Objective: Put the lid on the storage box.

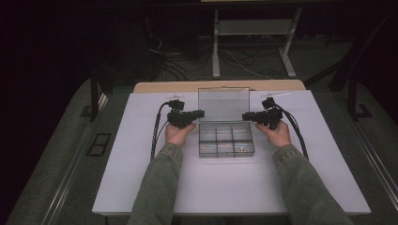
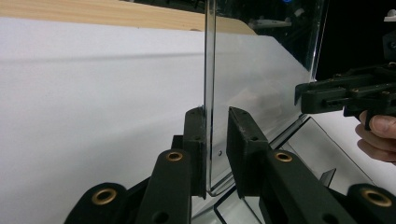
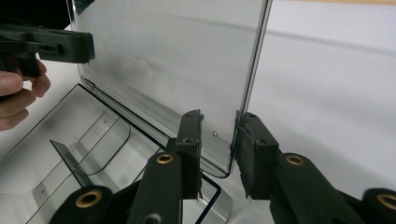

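A clear plastic compartment box (image 1: 225,139) lies in the middle of the white table, its lid (image 1: 224,104) standing upright at the back. My left gripper (image 1: 201,113) is at the lid's left edge, my right gripper (image 1: 246,116) at its right edge. In the left gripper view the lid's edge (image 2: 209,70) stands between the jaws of the left gripper (image 2: 215,140); one pad touches it and the other stands a little off. In the right gripper view the right gripper (image 3: 218,140) straddles the lid's other edge (image 3: 254,60) the same way, with a gap on one side.
The box's dividers (image 3: 65,156) form several compartments. The white sheet (image 1: 141,178) covers a wooden tabletop (image 1: 155,86) whose back edge shows behind the lid. Cables and metal table legs (image 1: 216,47) lie on the dark floor beyond.
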Tool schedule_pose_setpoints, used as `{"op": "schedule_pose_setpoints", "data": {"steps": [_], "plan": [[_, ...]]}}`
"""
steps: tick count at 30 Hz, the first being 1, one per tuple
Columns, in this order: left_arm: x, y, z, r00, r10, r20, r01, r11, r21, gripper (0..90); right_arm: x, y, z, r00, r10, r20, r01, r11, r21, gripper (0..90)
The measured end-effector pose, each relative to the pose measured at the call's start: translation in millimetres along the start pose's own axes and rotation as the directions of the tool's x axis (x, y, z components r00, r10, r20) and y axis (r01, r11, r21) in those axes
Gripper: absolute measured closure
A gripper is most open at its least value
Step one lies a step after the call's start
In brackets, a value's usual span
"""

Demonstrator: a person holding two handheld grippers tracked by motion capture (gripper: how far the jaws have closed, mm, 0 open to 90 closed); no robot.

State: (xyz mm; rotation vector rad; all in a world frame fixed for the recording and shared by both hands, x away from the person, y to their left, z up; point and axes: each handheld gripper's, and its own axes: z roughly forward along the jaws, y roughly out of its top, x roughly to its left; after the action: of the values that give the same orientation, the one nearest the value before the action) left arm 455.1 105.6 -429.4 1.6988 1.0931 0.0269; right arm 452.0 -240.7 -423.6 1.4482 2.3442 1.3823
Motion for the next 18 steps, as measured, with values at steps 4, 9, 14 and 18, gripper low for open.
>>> {"op": "schedule_pose_setpoints", "data": {"steps": [4,9,14,18], "plan": [[-0.3,0.9,2.2,1.0,0.0,-0.01,0.0,1.0,0.003,74.7,-0.3,-0.2,0.0,1.0,-0.004,0.001,0.004,1.0,0.002,71.8],[0.5,6.8,5.4,0.9999,0.011,-0.008,-0.011,0.9998,0.017,70.2,-2.6,-0.6,0.0,0.9999,0.003,-0.011,-0.003,1.0,0.005,72.2],[1.0,10.7,10.2,0.9999,-0.007,0.012,0.007,0.9998,-0.016,66.9,-3.0,-0.2,-0.8,0.9999,-0.003,-0.015,0.003,1.0,0.013,72.5],[2.9,14.7,10.5,0.9995,-0.024,0.022,0.025,0.9981,-0.057,66.8,-2.7,0.1,-1.4,0.9999,-0.011,-0.012,0.011,1.0,0.019,72.7]]}}
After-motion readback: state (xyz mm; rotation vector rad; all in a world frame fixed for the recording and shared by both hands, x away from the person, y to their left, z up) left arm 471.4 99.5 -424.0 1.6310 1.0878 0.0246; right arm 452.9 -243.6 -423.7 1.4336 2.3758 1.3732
